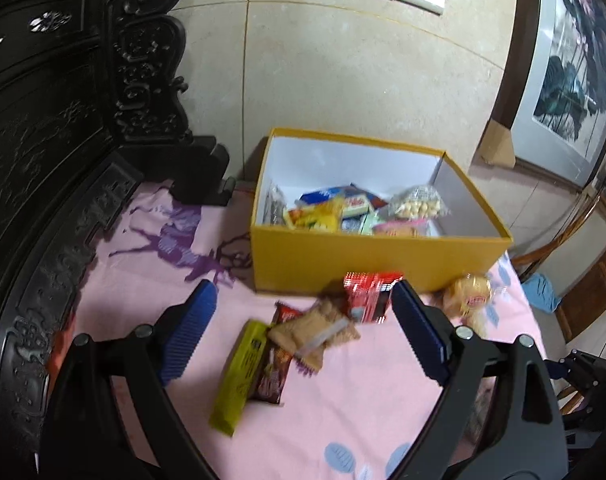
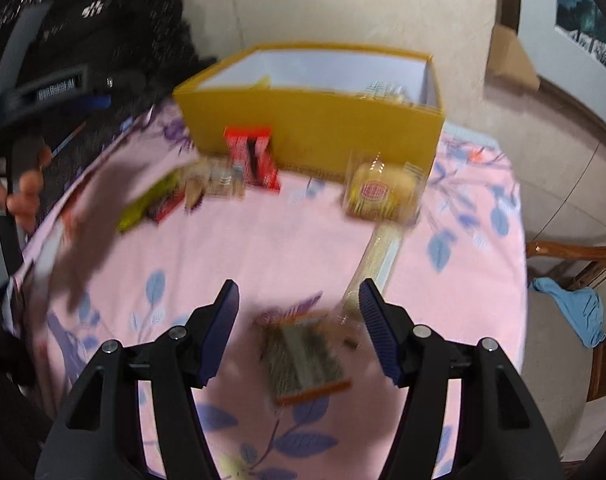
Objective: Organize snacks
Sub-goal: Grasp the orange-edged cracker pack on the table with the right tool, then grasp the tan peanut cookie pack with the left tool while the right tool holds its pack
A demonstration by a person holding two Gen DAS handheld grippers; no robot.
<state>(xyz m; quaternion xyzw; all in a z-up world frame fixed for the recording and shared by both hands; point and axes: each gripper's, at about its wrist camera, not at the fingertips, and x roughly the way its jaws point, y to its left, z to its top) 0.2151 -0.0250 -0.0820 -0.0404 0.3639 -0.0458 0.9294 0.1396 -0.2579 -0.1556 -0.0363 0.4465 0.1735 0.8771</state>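
Observation:
A yellow box with several snack packs inside stands open at the back of the pink floral tablecloth. My left gripper is open wide, low over a pile in front of the box: a red pack, a cracker packet, a brown chocolate pack and a yellow-green bar. Nothing touches its pads. My right gripper is open above a blurred grey-green packet with an orange edge. A clear bag of golden cakes lies by the box's right corner.
Dark carved furniture lines the table's left side. A long clear packet lies beyond my right finger. A wooden chair with a blue cloth stands off the right edge. A framed painting leans on the wall. A person's fingers show at the left.

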